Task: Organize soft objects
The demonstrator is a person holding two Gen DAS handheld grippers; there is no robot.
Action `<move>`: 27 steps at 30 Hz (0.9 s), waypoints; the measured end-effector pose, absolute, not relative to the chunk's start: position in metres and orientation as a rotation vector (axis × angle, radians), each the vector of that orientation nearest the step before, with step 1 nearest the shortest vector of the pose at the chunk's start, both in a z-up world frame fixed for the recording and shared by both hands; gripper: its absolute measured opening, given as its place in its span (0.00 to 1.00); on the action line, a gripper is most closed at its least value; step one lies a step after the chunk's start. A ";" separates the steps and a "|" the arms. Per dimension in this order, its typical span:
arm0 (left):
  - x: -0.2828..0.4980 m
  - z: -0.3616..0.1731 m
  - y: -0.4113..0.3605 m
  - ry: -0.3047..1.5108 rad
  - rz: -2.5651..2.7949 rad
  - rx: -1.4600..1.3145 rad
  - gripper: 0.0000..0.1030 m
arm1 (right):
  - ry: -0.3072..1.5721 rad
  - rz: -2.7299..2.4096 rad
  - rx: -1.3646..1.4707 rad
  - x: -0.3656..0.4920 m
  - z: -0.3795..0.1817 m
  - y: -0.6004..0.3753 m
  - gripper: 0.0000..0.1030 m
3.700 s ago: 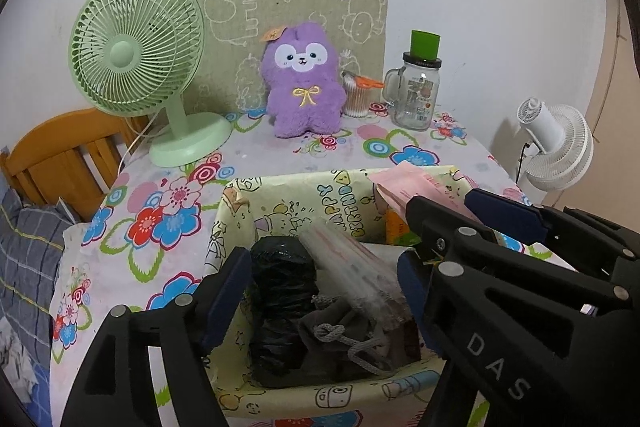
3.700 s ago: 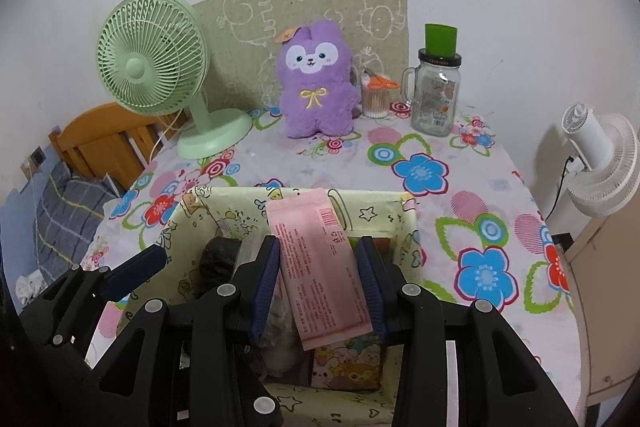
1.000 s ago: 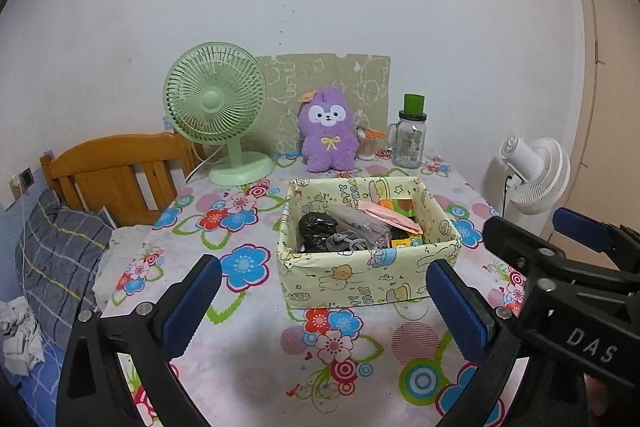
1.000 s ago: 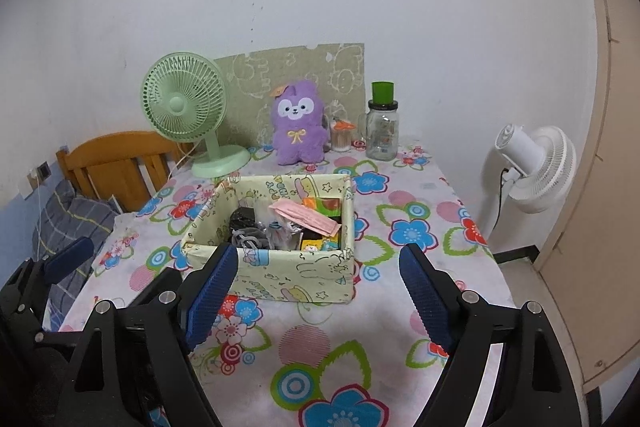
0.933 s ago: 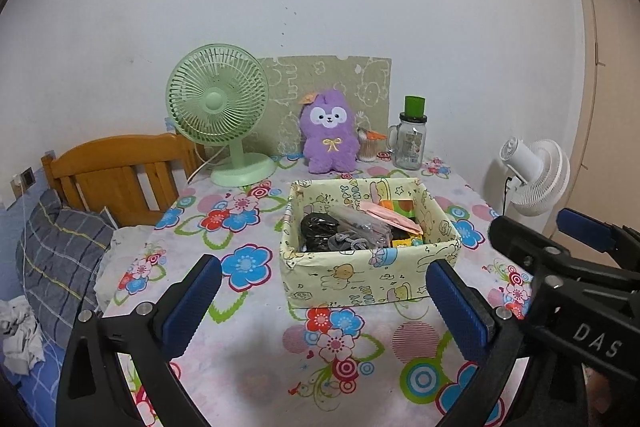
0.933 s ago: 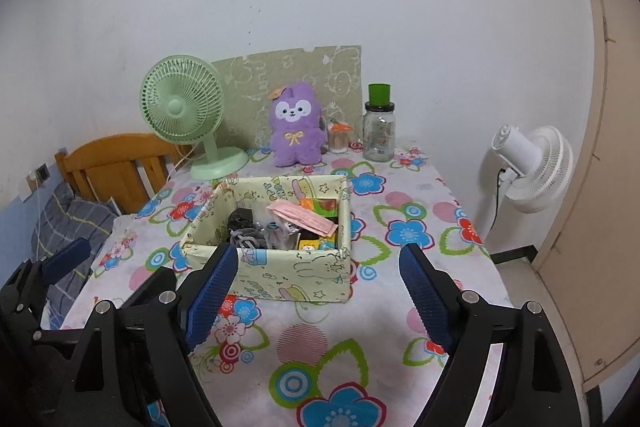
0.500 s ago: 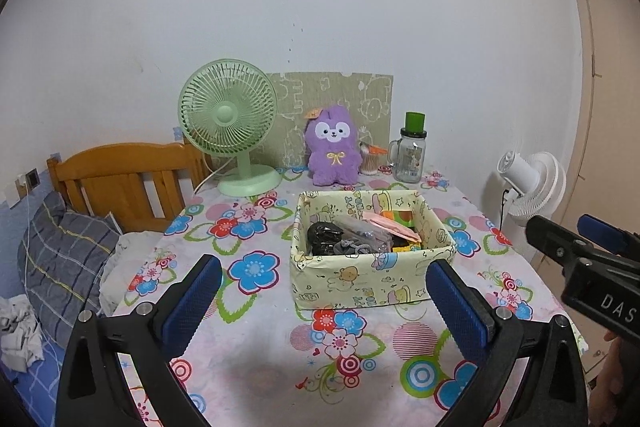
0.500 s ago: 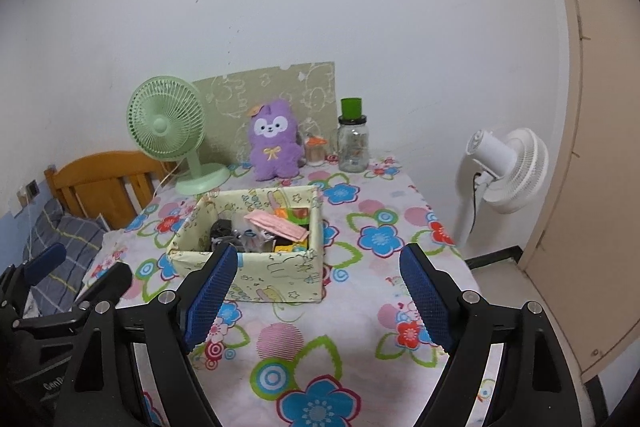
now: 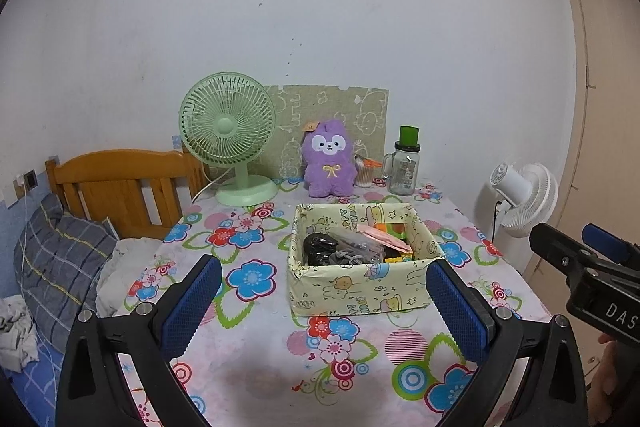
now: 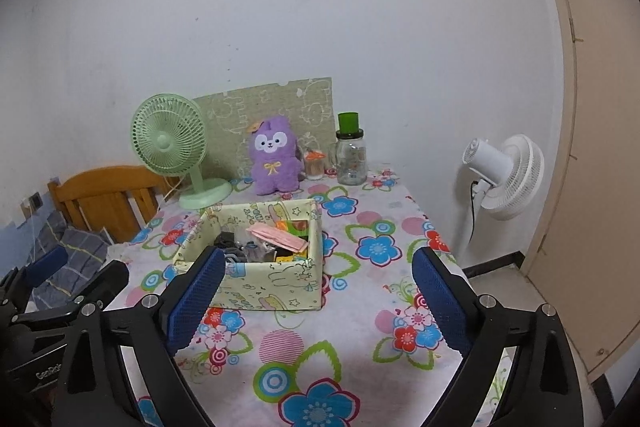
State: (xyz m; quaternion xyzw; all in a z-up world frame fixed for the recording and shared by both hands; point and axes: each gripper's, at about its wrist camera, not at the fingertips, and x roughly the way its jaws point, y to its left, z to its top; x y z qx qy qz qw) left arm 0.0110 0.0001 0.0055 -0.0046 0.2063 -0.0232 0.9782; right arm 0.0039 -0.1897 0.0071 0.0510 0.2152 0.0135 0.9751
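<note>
A yellow cartoon-print fabric box [image 9: 360, 291] [image 10: 272, 283] stands mid-table on the floral cloth. In it lie a pink packet [image 9: 384, 237] [image 10: 278, 237], a black bundle [image 9: 318, 247] and a grey drawstring pouch [image 9: 348, 259]. A purple plush toy [image 9: 329, 159] [image 10: 274, 155] sits upright at the back by the wall. My left gripper [image 9: 324, 301] hangs open in front of the box, empty. My right gripper [image 10: 318, 297] is also back from the box; its jaws are opening with nothing between them. Both are apart from the box.
At the back stand a green desk fan [image 9: 228, 143], a glass jar with a green lid [image 9: 406, 167] and a patterned board. A white floor fan [image 10: 504, 179] stands off the right table edge. A wooden bed frame [image 9: 120, 183] and pillows lie left.
The pink packet, earlier between the right jaws over the box, now lies in it. Both grippers have drawn back from the box, and the right jaws have spread wider.
</note>
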 end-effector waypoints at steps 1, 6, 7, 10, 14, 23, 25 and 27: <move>0.012 0.005 0.001 0.421 -0.045 -0.012 1.00 | 0.438 0.030 0.101 0.005 0.007 -0.189 0.93; 0.016 0.002 0.003 0.440 -0.044 -0.024 1.00 | 0.448 0.037 0.097 0.008 0.004 -0.187 0.93; 0.016 0.002 0.004 0.441 -0.046 -0.027 1.00 | 0.448 0.037 0.096 0.008 0.004 -0.187 0.93; 0.016 0.002 0.004 0.443 -0.055 -0.034 1.00 | 0.447 0.039 0.096 0.008 0.005 -0.186 0.93; 0.018 0.000 0.004 0.454 -0.059 -0.039 1.00 | 0.450 0.048 0.097 0.010 0.003 -0.185 0.93; 0.022 -0.002 0.006 0.454 -0.059 -0.041 1.00 | 0.462 0.046 0.096 0.014 -0.001 -0.184 0.93; 0.022 -0.003 0.005 0.457 -0.058 -0.041 1.00 | 0.464 0.047 0.093 0.015 -0.001 -0.183 0.93; 0.023 -0.003 0.005 0.459 -0.057 -0.039 1.00 | 0.465 0.049 0.092 0.015 -0.001 -0.182 0.93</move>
